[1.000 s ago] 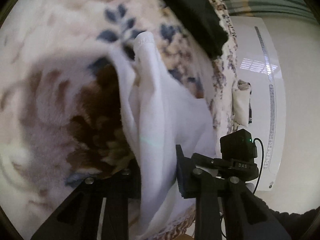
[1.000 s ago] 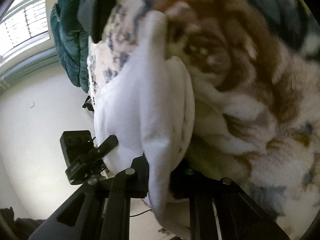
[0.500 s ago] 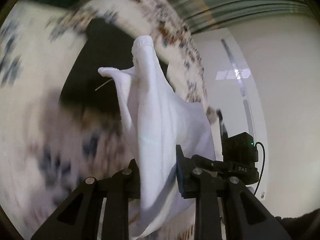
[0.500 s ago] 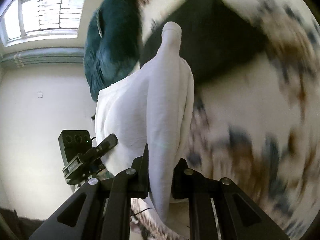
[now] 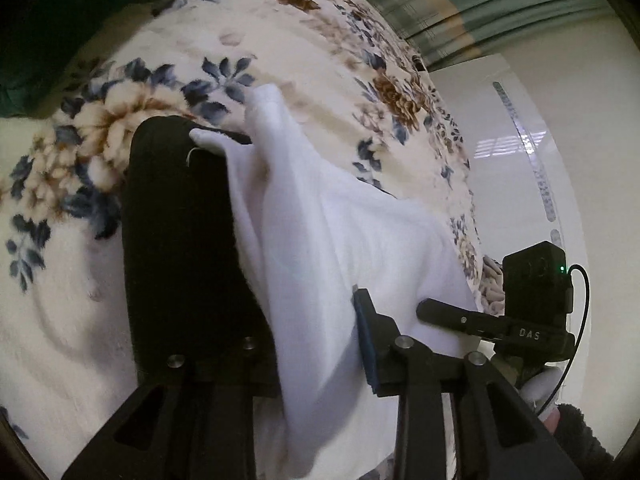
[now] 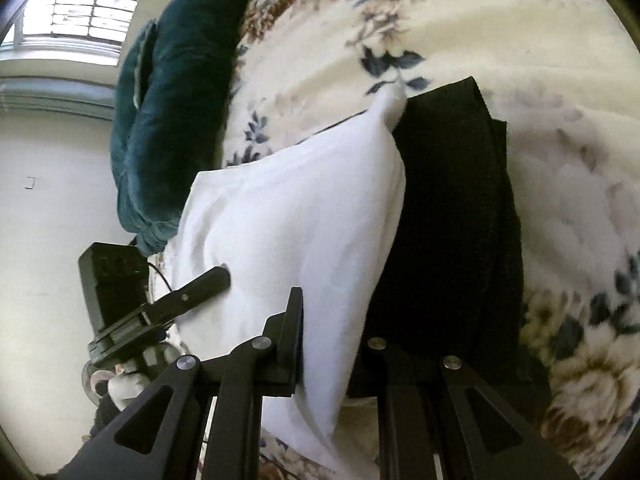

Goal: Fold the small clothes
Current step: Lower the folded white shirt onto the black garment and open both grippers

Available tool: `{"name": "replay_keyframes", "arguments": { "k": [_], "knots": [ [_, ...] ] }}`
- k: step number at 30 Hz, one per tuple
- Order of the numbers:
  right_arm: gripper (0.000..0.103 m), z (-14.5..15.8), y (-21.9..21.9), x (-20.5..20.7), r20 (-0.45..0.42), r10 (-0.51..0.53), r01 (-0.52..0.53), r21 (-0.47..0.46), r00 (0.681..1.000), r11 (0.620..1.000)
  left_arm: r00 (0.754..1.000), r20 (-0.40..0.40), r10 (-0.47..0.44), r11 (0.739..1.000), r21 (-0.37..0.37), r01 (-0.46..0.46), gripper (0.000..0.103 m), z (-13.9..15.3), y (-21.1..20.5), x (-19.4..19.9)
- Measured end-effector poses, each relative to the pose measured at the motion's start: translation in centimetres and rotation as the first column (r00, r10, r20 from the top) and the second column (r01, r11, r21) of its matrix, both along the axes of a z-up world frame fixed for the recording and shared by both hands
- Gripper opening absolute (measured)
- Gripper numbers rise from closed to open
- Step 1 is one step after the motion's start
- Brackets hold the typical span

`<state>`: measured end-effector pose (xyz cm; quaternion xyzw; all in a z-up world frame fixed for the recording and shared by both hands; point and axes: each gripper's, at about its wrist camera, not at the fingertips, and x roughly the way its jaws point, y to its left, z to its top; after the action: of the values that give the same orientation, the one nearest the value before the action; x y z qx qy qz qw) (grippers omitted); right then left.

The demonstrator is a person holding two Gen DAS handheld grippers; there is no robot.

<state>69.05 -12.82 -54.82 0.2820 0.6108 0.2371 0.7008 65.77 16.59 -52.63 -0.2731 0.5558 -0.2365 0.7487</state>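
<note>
On the flowered blanket (image 5: pixel 312 40) of the bed, in the left wrist view, a folded black garment (image 5: pixel 180 240) lies left of centre, running from the near edge to mid-distance. The white garment (image 5: pixel 320 240) passes between the two fingers of the left tool (image 5: pixel 316 344), which is clamped on it. From the grip the white cloth rises toward the far side, tapering to a cuff-like end, and one pointed corner lies across the far end of the black garment, touching it. A bunch of the white cloth hangs below the fingers at the near edge. To the right the cloth spreads toward the right tool (image 5: pixel 452 312), whose black finger rests against the cloth beside a camera block with a green light.

In the right wrist view, the right tool (image 6: pixel 332 344) is likewise closed on the white garment (image 6: pixel 304 220), with cloth filling the gap between its fingers and trailing below them. The cloth widens to the left and narrows to a point at the far end, which touches the far left corner of the black garment (image 6: pixel 452 220). The black garment lies just right of the white one, on the blanket (image 6: pixel 480 20). A dark green cushion (image 6: pixel 168 100) sits at the far left, under a window (image 6: pixel 80 0). The left tool (image 6: pixel 208 280) shows at left, its finger against the white cloth.
</note>
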Motion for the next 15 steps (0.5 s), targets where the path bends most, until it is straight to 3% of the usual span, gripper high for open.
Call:
{"name": "replay_keyframes", "arguments": {
  "k": [2,3,4,5,8,10,13,15],
  "knots": [
    [0.027,0.4,0.1,0.1,0.002,0.006,-0.006,-0.041,1.000,0.999,1.000,0.003,0.001,0.998,0.056,-0.002,0.033,0.7,-0.3,-0.4],
    [0.037,1.0,0.2,0.0,0.013,0.012,-0.010,-0.113,1.000,0.993,1.000,0.016,0.005,0.996,0.094,-0.007,0.034,1.4,-0.7,-0.4],
    [0.054,1.7,0.7,-0.1,0.040,0.022,-0.013,-0.196,0.999,0.980,0.999,0.046,0.018,0.987,0.157,-0.025,0.041,2.4,-1.0,-0.9],
    [0.075,2.5,1.2,-0.9,0.081,0.032,-0.007,-0.295,0.996,0.955,0.997,0.071,0.026,0.969,0.242,-0.043,0.054,3.3,-1.4,-1.3],
    [0.093,4.6,1.6,-3.6,0.164,0.024,0.061,-0.495,0.986,0.867,0.986,0.164,0.042,0.895,0.431,-0.110,0.083,5.4,-2.2,-3.6],
    [0.103,5.6,1.9,-5.5,0.204,0.016,0.113,-0.605,0.979,0.788,0.979,0.200,0.038,0.838,0.528,-0.140,0.103,6.0,-2.9,-5.3],
    [0.103,7.1,2.9,-8.2,0.246,0.016,0.166,-0.701,0.969,0.693,0.981,0.186,0.050,0.783,0.603,-0.154,0.103,5.7,-3.8,-6.2],
    [0.103,8.0,3.3,-10.1,0.261,0.029,0.179,-0.735,0.965,0.654,0.982,0.181,0.055,0.774,0.613,-0.157,0.103,6.3,-4.2,-7.3]
  ]
}}
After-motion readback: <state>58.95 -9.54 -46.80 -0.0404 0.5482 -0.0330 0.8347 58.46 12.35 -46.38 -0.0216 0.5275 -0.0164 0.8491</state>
